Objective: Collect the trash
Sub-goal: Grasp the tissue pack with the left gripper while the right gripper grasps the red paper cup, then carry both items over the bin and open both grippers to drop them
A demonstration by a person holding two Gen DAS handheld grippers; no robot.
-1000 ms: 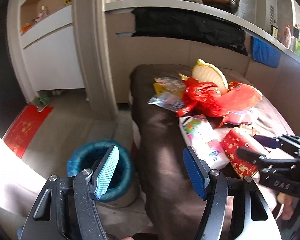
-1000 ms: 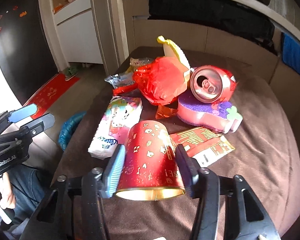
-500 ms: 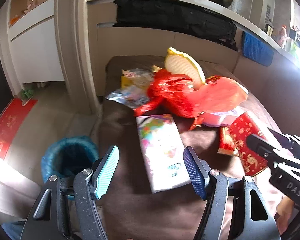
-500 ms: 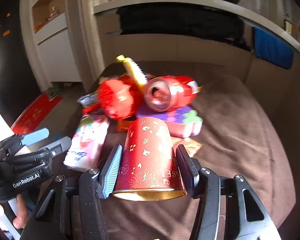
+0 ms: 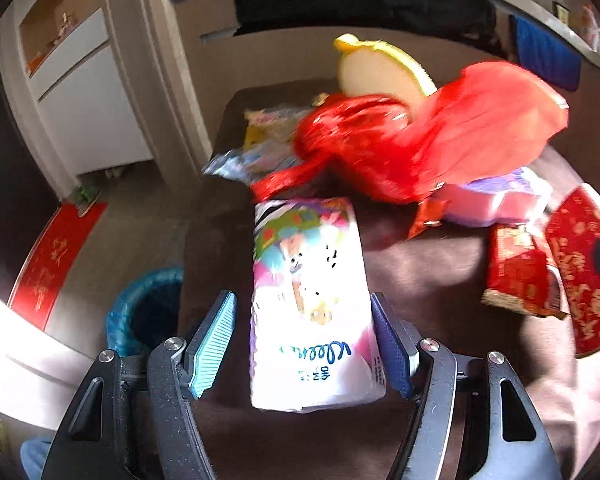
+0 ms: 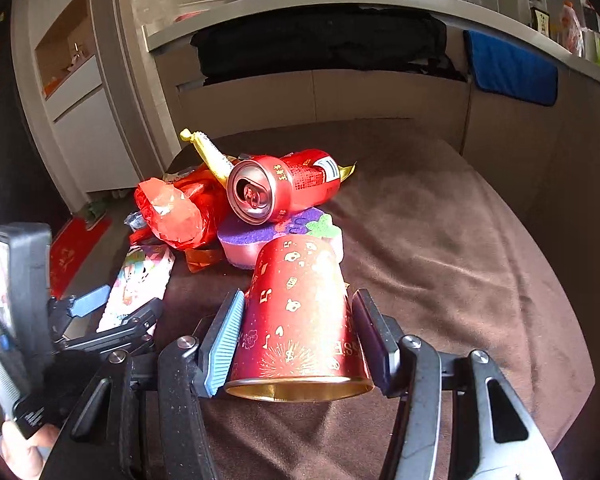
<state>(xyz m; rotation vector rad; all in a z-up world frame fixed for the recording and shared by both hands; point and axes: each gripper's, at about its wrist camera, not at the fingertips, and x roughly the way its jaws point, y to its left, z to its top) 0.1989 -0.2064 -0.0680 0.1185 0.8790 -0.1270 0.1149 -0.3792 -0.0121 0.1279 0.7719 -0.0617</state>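
Observation:
A white tissue pack [image 5: 308, 248] with cartoon print lies on the brown cloth-covered table [image 6: 440, 240]. My left gripper [image 5: 300, 300] is open and straddles its near end; the right pad touches the pack's side, the left pad stands apart. In the right wrist view the left gripper [image 6: 120, 306] shows at the pack [image 6: 140, 280]. My right gripper [image 6: 299, 296] is shut on a red paper cup [image 6: 300, 320], mouth towards the camera, held over the table. The cup [image 5: 584, 280] also appears at the right edge of the left wrist view.
Behind lie a red plastic bag [image 5: 440, 144], a red drink can [image 6: 276, 188], a purple-pink sponge [image 6: 260, 240], a red packet [image 5: 520, 272] and snack wrappers [image 5: 260, 148]. A bin with a blue liner [image 5: 144, 312] stands on the floor left of the table.
My left gripper swung from over the bin onto the table and came down around the tissue pack. The right gripper shifted and rolled with the cup still in its grip.

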